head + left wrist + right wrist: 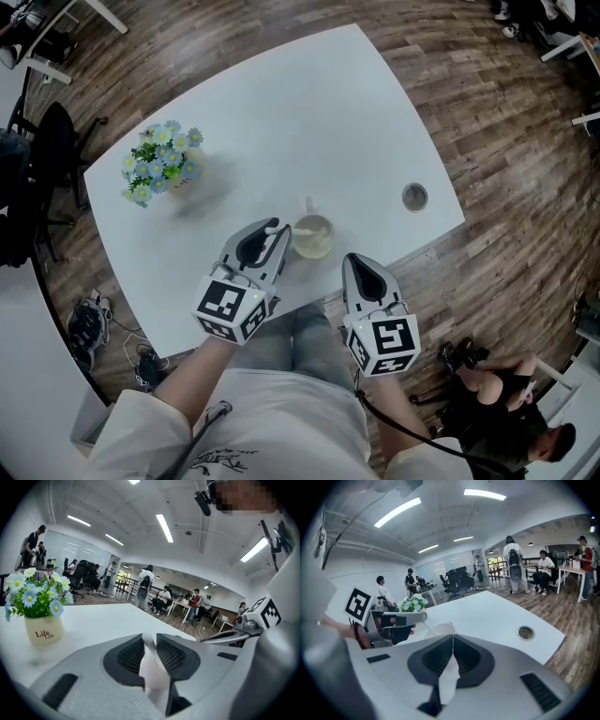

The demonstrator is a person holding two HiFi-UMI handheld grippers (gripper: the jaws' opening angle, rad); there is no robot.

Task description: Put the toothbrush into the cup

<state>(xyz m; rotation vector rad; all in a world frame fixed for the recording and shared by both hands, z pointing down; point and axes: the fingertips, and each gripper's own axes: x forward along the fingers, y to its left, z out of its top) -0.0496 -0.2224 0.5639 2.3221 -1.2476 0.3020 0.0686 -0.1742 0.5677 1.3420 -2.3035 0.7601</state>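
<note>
Claw on our left side point(149, 638) is clamped on the white toothbrush point(151, 665), which runs forward between the jaws. In the right gripper view the brush slants from this claw down to the cup point(440, 630). Its far end is at the rim or just inside; we cannot tell which. The cup stands on the tabletop point(309, 112), just right of this claw. Our right claw point(452, 639) is closed on nothing. We judge that the left one needs only to lower the brush along its long axis.
</note>
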